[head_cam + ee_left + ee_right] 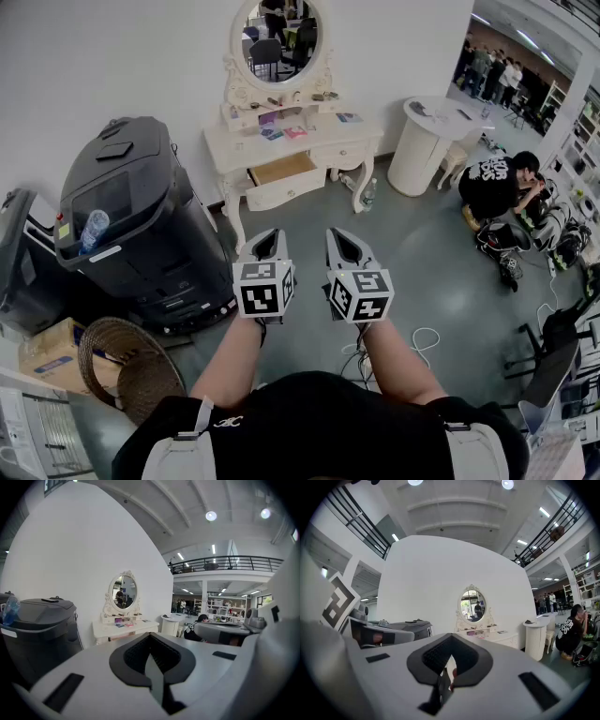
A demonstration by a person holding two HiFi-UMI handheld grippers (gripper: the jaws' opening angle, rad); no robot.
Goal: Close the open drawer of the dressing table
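Note:
The white dressing table (300, 141) with an oval mirror (277, 37) stands against the far wall. Its left drawer (284, 180) is pulled out, showing a bare wooden inside. Both grippers are held side by side over the grey floor, well short of the table and pointing at it. My left gripper (274, 234) is shut with nothing in it, and so is my right gripper (336, 234). In the left gripper view the dressing table (123, 626) shows far beyond the closed jaws of the left gripper (150, 638). The right gripper view shows the dressing table (480, 632) behind the closed right gripper (451, 638).
A large black machine (131, 225) stands left of the dressing table, with a wicker basket (127, 366) and a cardboard box (47, 347) nearer me. A round white table (427, 141) and a crouching person (497, 183) are at the right. A bottle (368, 193) lies by the table leg.

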